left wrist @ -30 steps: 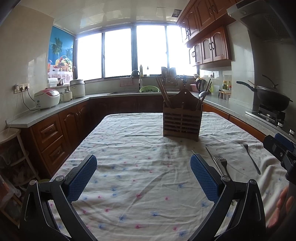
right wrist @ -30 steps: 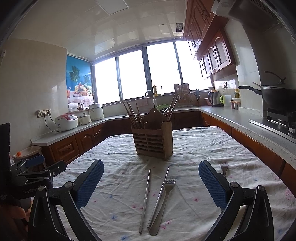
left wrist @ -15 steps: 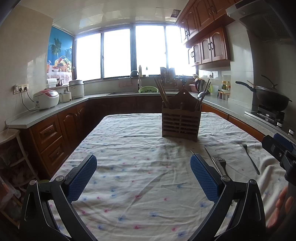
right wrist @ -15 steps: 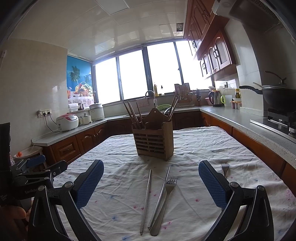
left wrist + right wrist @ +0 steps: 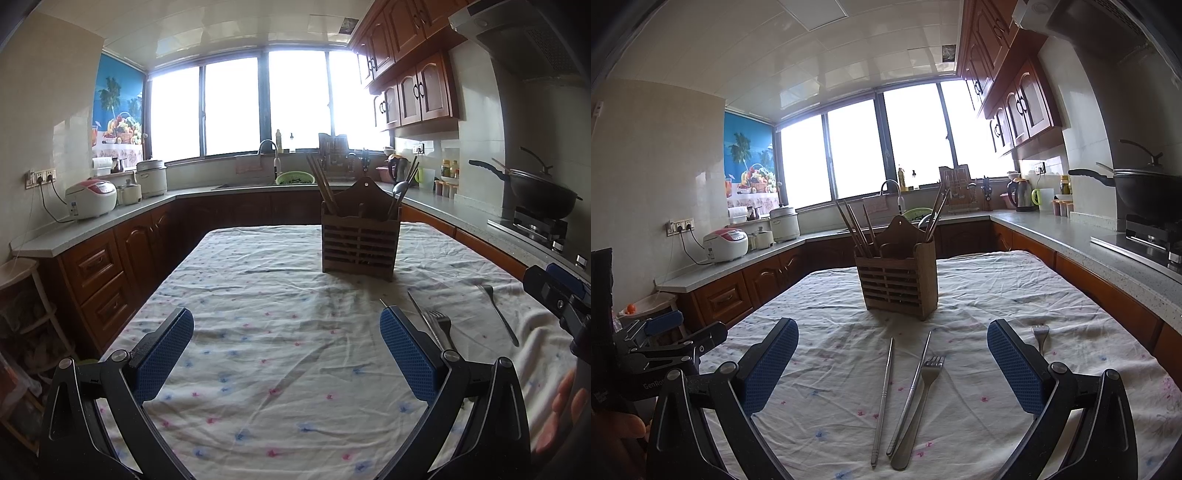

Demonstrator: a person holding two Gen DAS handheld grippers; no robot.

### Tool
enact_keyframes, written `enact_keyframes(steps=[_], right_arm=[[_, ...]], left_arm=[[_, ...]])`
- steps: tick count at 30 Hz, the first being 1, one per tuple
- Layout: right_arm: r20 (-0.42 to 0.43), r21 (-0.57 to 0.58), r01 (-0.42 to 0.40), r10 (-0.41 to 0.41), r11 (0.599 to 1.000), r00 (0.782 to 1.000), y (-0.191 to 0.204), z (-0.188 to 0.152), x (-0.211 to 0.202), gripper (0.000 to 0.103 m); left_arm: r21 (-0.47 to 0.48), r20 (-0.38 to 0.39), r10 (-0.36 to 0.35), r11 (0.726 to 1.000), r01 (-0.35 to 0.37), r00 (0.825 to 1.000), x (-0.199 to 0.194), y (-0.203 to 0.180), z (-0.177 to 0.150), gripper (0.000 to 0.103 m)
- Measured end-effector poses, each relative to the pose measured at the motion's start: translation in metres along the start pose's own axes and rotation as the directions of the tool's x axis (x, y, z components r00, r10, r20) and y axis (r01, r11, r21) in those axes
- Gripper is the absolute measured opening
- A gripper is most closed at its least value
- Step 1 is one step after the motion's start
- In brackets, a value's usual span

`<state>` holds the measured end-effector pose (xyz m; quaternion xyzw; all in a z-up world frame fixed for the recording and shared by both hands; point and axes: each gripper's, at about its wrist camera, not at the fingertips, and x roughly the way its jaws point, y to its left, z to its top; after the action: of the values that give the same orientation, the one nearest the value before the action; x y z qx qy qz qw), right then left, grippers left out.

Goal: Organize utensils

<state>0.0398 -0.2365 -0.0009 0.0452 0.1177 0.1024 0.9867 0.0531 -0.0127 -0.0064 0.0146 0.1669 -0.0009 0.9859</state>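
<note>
Both grippers up over the table, nothing in either one. Right gripper (image 5: 893, 360) jaws spread wide, blue pads (image 5: 1012, 369) well apart, hovering above the cloth (image 5: 979, 288). Lying lower centre of the right wrist view, between the pads: two metal chopsticks, one (image 5: 882, 400) on the left, the other (image 5: 910, 391) angled and touching a fork (image 5: 921, 406) just to its right. 2nd fork (image 5: 1040, 334) sits right of frame, partly behind the right pad. Wooden utensil holder (image 5: 897, 284) stands upright at centre, beyond the loose cutlery, w/ chopsticks and a spoon already sticking out of it.

Left gripper (image 5: 286, 350) also wide open, only bare cloth between its pads. In the left wrist view the holder (image 5: 360, 240) is centre-right, the utensils off to the lower right, beside and partly behind the right-hand pad (image 5: 406, 362); lone fork (image 5: 496, 314) further right.
</note>
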Motion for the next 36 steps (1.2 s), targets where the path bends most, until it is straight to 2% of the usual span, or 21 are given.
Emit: enact_keyframes(steps=[23,36], right_arm=[[0.002,0.002,-0.001,0.001,1.000,1.000,0.0004,0.0000,-0.0002,0.103],[-0.009,0.007,0.001,-0.001,1.000,1.000,0.0068,0.0007,0.0077,0.103]], left_arm=[[0.001,0.002,-0.002,1.000,0.002,1.000,0.0009,-0.0006,-0.0010,0.103],[-0.022,0.001,-0.027,0.999,0.027,1.000,0.0032,-0.0001,0.0063,0.103]])
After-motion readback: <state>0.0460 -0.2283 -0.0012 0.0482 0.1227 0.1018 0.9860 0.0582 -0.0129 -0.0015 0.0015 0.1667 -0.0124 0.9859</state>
